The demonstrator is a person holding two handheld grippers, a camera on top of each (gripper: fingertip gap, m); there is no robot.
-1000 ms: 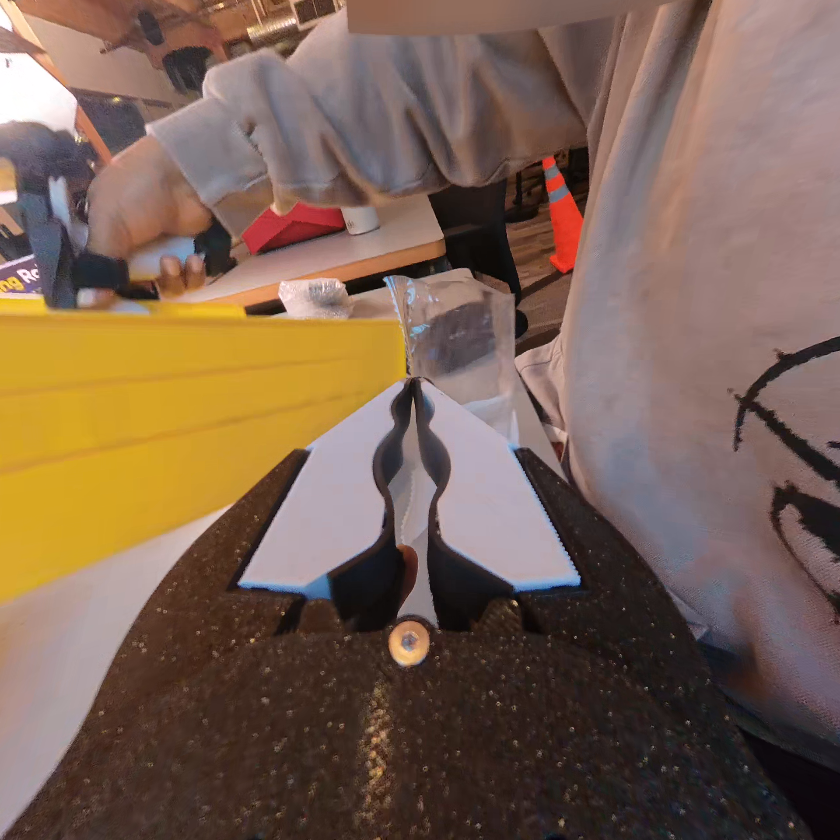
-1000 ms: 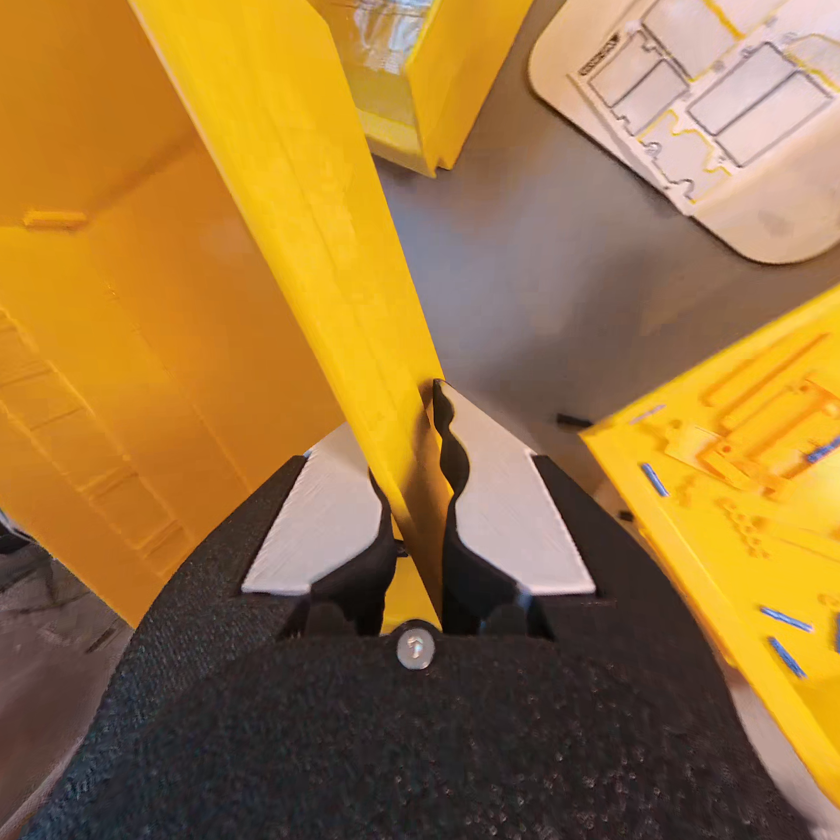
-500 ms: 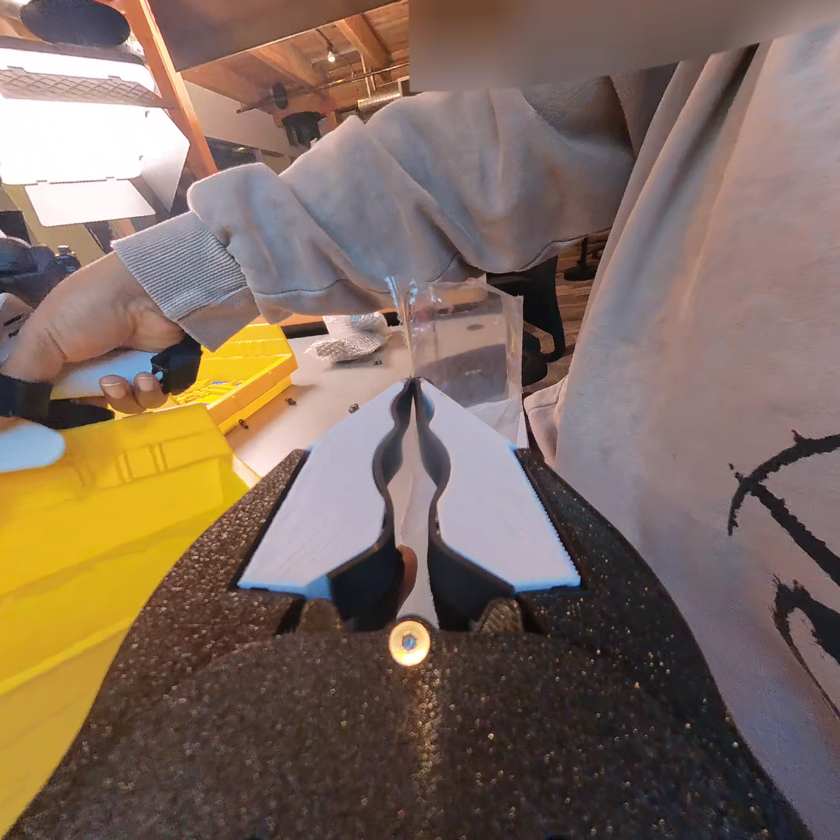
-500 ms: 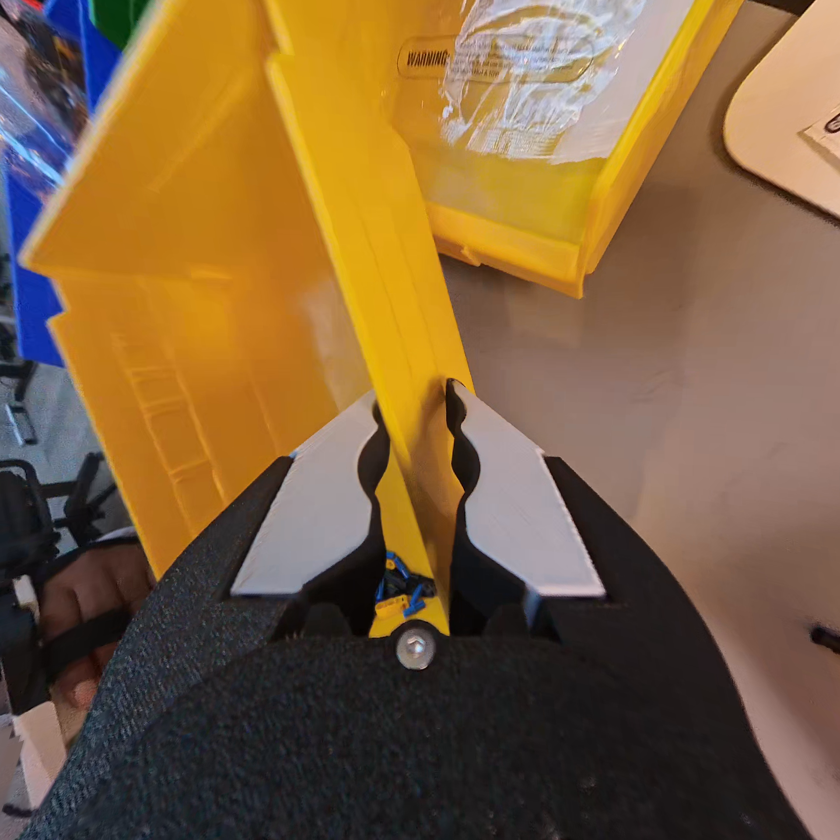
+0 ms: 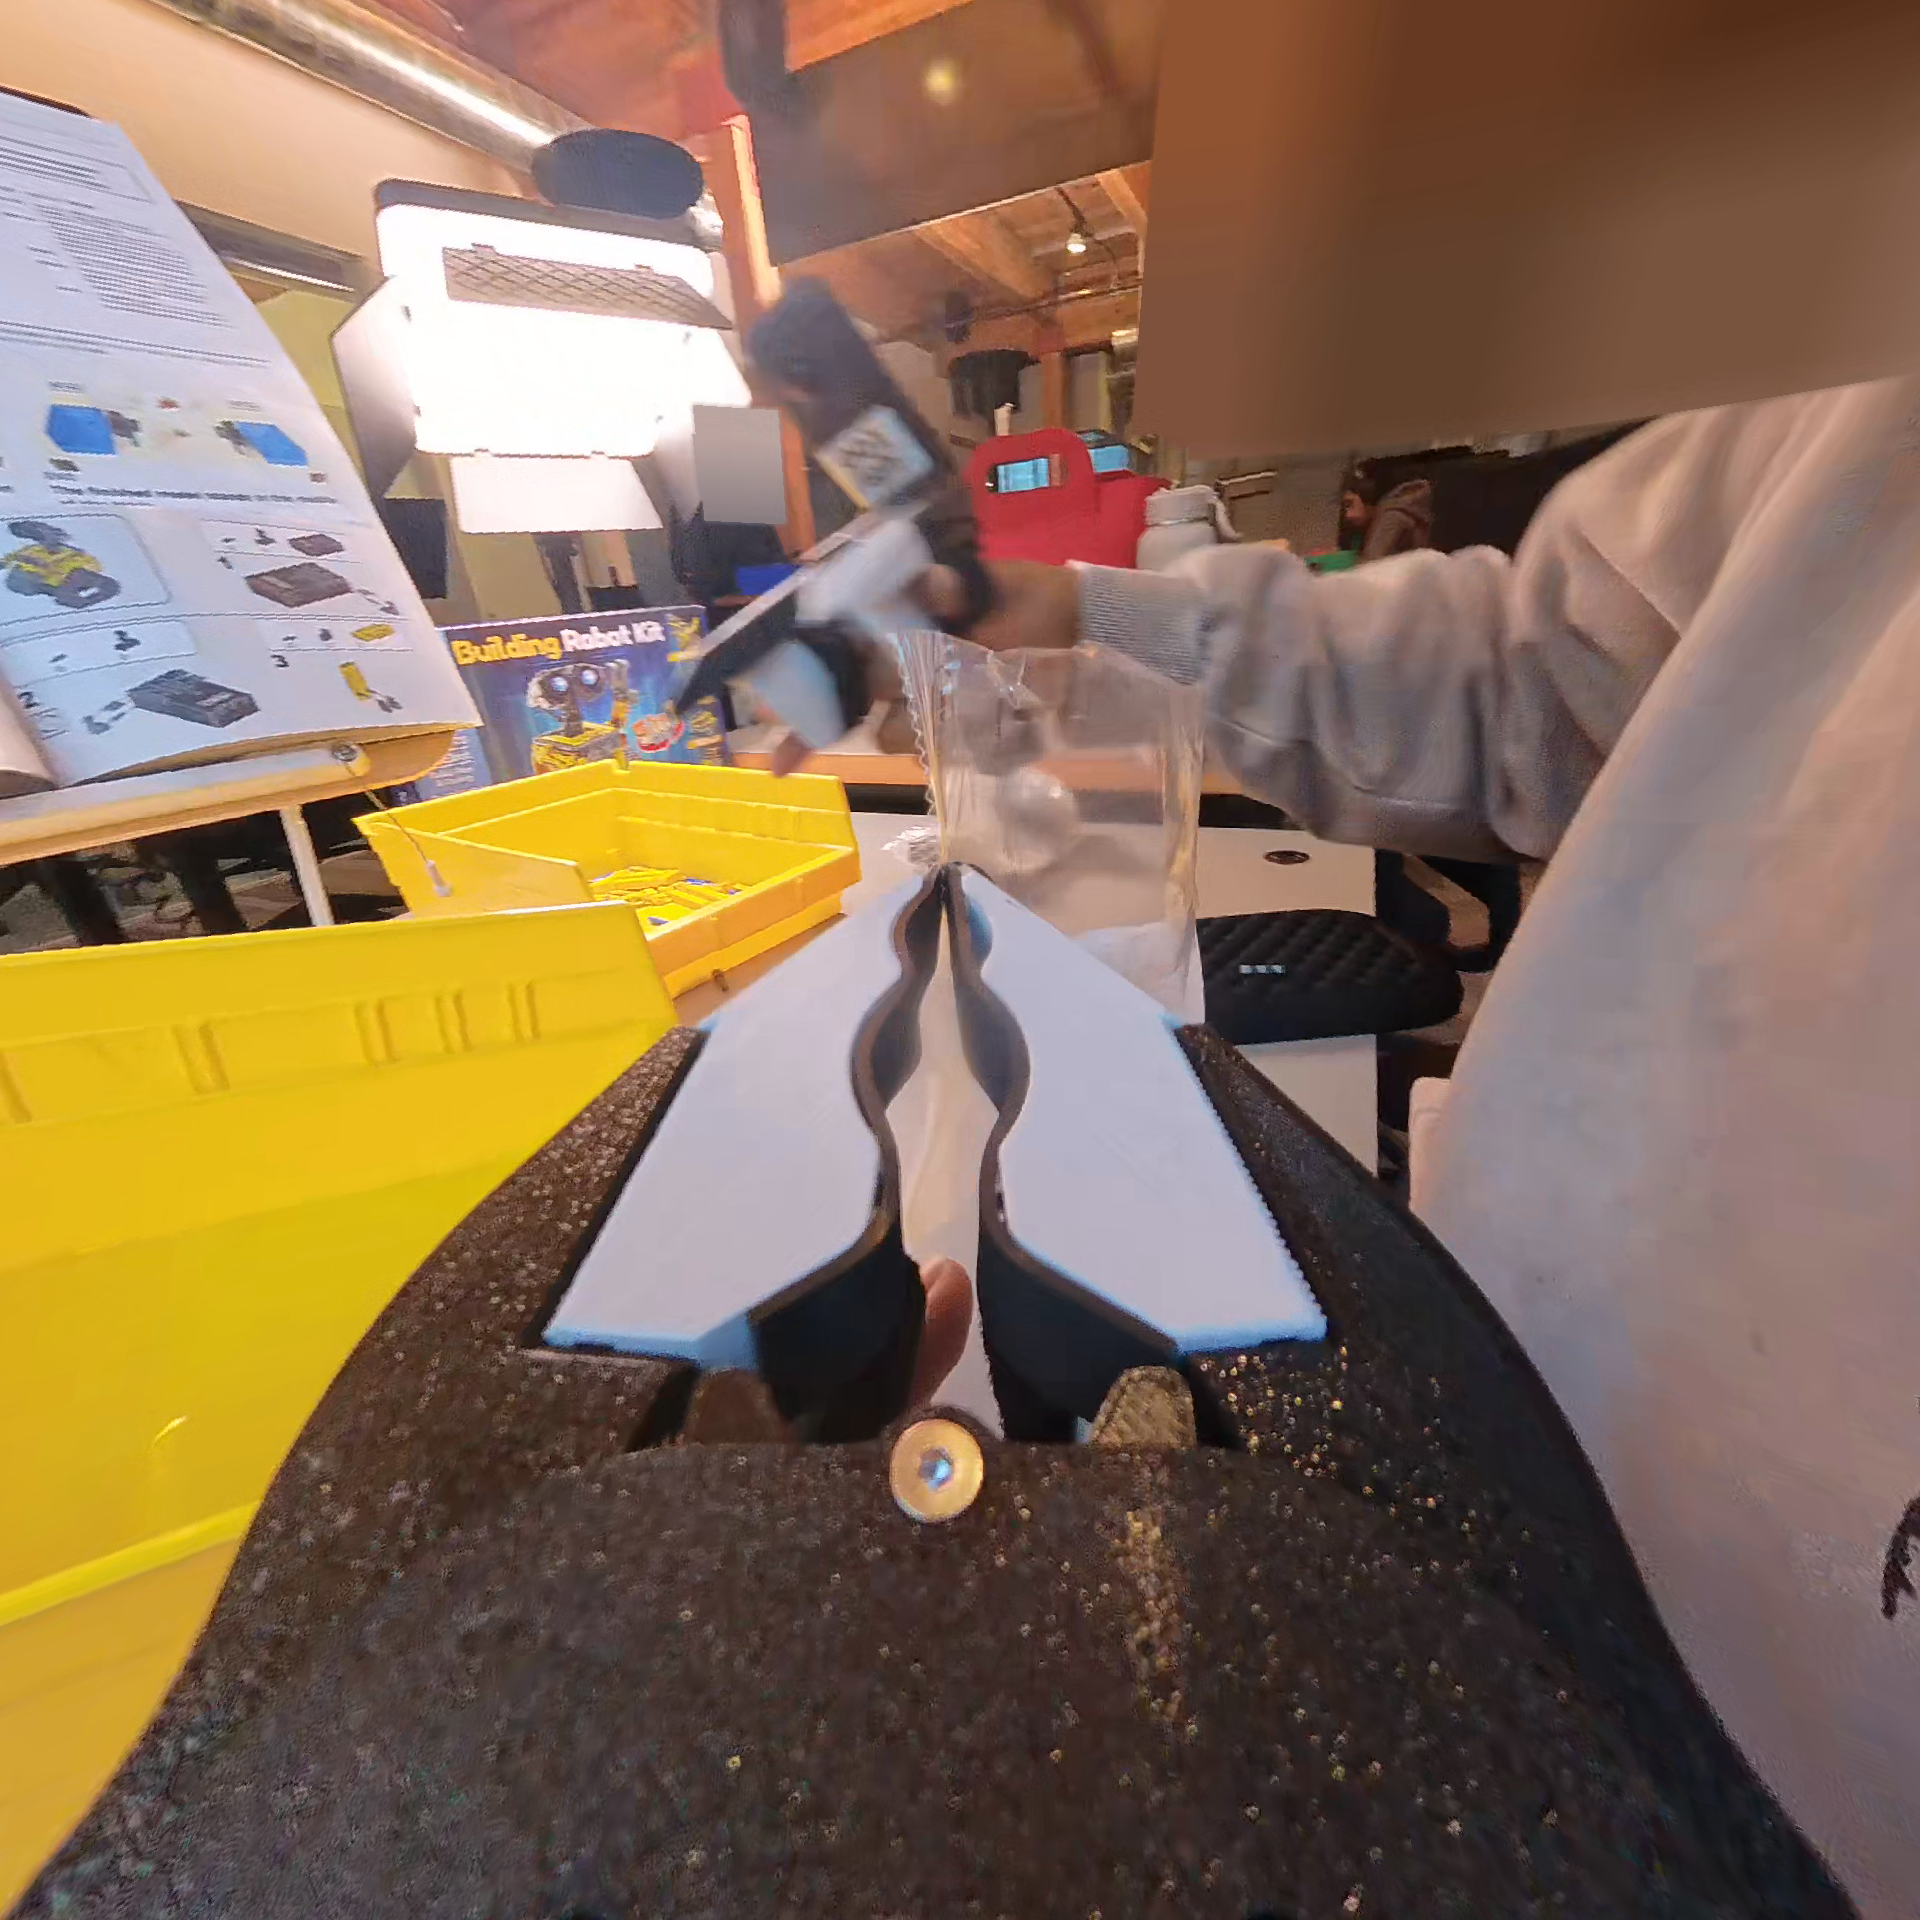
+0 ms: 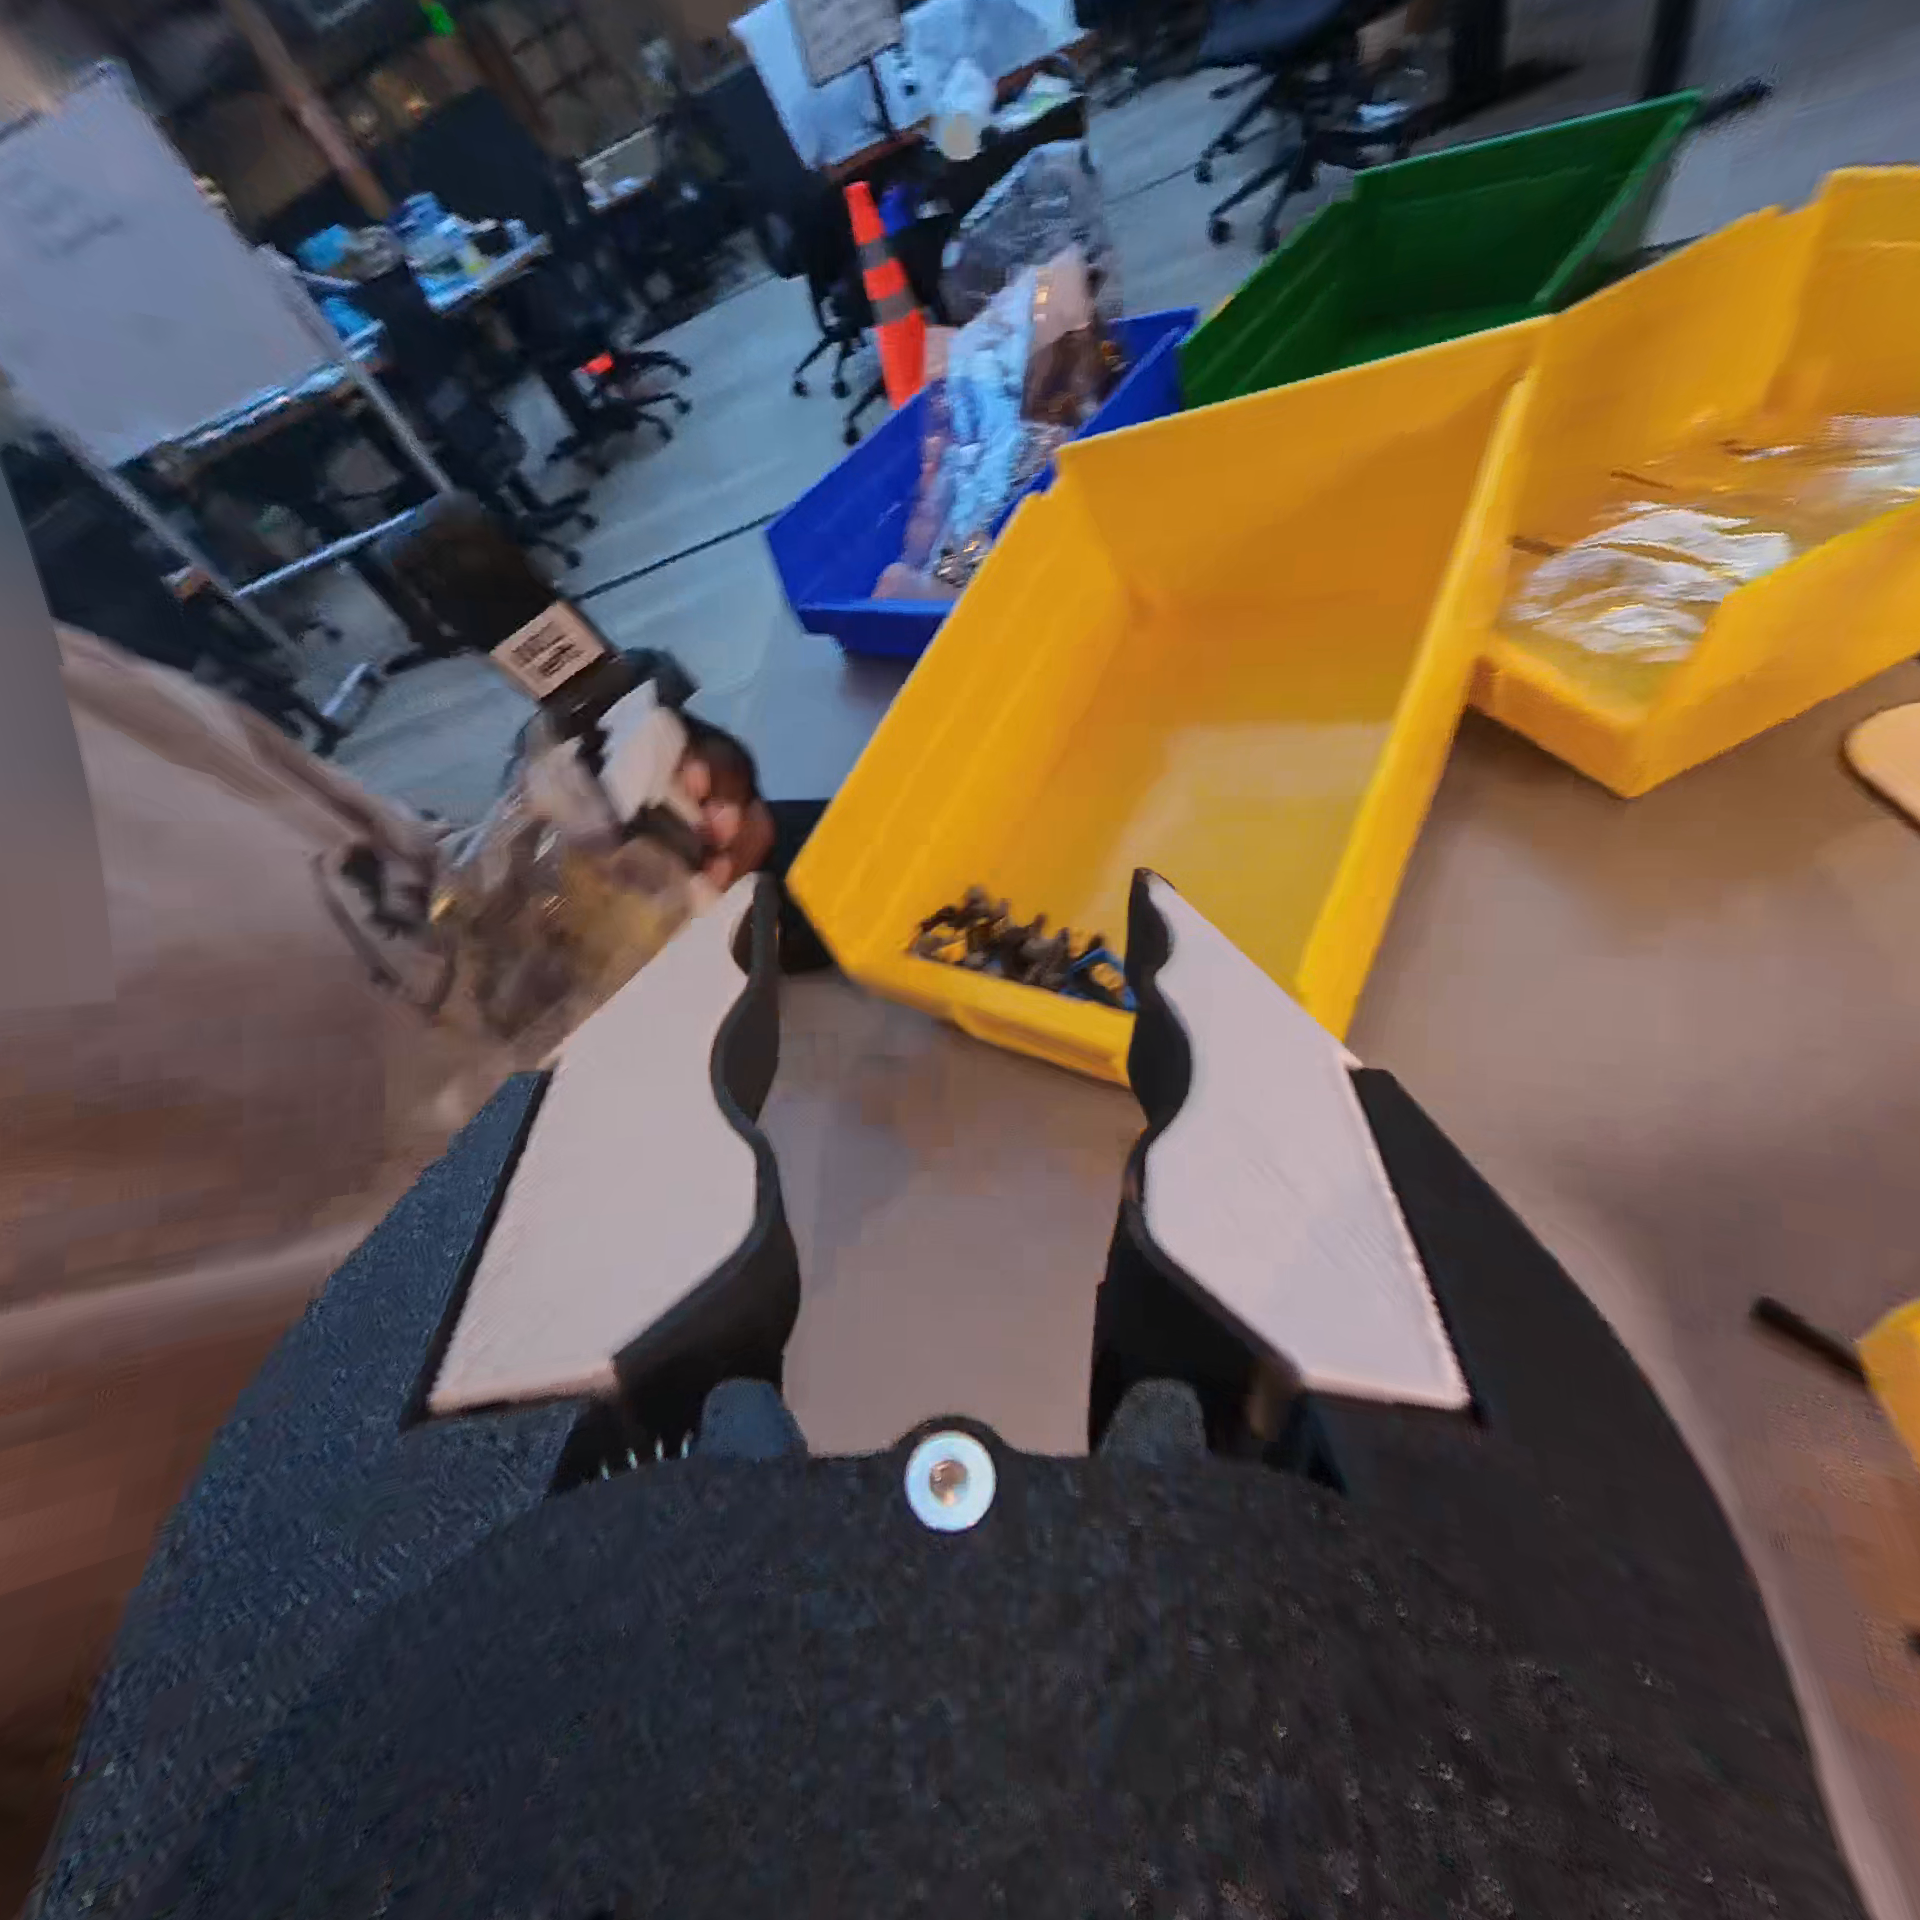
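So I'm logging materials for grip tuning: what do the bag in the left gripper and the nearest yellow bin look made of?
The bag in the left gripper looks like thin clear plastic film: glossy and see-through. The nearest yellow bin looks like rigid moulded plastic, smooth and semi-glossy: even colour, soft sheen on its walls.

Printed matter: an open instruction booklet [image 5: 197, 499] on a stand, with text, pictures and step numbers. A blue kit box [image 5: 582, 691] with lettering stands behind the yellow bin [image 5: 623, 831]. A coded sticker [image 6: 549, 652] sits on the far hand-held gripper [image 6: 623, 758]; wording withheld.
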